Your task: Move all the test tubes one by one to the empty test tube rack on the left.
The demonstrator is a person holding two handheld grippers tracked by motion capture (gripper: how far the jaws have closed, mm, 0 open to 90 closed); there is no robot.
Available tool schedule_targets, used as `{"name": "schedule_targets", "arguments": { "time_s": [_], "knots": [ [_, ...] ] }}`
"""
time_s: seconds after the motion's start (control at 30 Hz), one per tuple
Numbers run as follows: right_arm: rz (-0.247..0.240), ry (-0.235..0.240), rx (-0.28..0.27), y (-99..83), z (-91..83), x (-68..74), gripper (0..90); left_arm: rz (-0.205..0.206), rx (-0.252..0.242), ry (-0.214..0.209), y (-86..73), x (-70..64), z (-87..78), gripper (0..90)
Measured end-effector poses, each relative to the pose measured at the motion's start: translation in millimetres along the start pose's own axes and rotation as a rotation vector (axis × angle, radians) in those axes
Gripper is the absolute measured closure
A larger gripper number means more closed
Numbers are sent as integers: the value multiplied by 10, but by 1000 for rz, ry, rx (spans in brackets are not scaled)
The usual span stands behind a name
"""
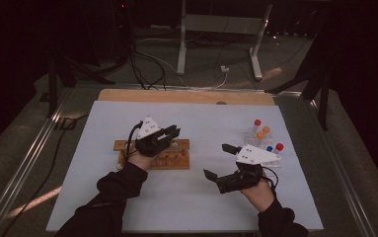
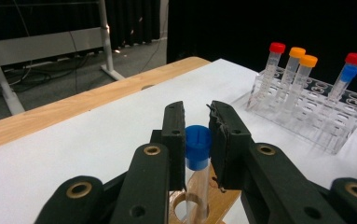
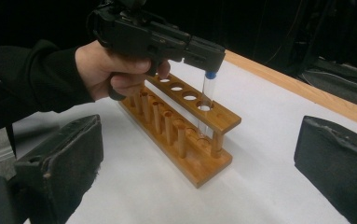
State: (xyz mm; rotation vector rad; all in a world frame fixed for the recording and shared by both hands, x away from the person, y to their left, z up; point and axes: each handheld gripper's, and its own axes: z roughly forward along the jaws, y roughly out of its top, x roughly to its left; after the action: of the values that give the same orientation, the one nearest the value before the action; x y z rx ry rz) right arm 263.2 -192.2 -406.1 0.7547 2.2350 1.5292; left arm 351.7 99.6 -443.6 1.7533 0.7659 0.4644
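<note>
Two tongs work over the white tabletop point(image 1: 186, 197) in the high view: the left tongs point(image 1: 170, 132) hover above the wooden rack point(image 1: 176, 159), the right tongs point(image 1: 216, 163) sit well apart with jaws spread, near the clear rack point(image 1: 268, 143). From the left gripper view, the jaws are clamped on the blue cap point(image 2: 198, 142) of a tube point(image 2: 198, 186) standing upright, its long axis vertical, over a rack hole. From the right gripper view, that tube's lower end already sits inside the end hole; I judge a straight descent remains.
</note>
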Motion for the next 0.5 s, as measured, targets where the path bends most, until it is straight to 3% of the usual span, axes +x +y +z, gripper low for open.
{"name": "schedule_targets", "arguments": {
  "time_s": [0.5],
  "knots": [
    [1,5,-1,-1,-2,0,11,32,28,13,-127,-55,64,779]
  ]
}}
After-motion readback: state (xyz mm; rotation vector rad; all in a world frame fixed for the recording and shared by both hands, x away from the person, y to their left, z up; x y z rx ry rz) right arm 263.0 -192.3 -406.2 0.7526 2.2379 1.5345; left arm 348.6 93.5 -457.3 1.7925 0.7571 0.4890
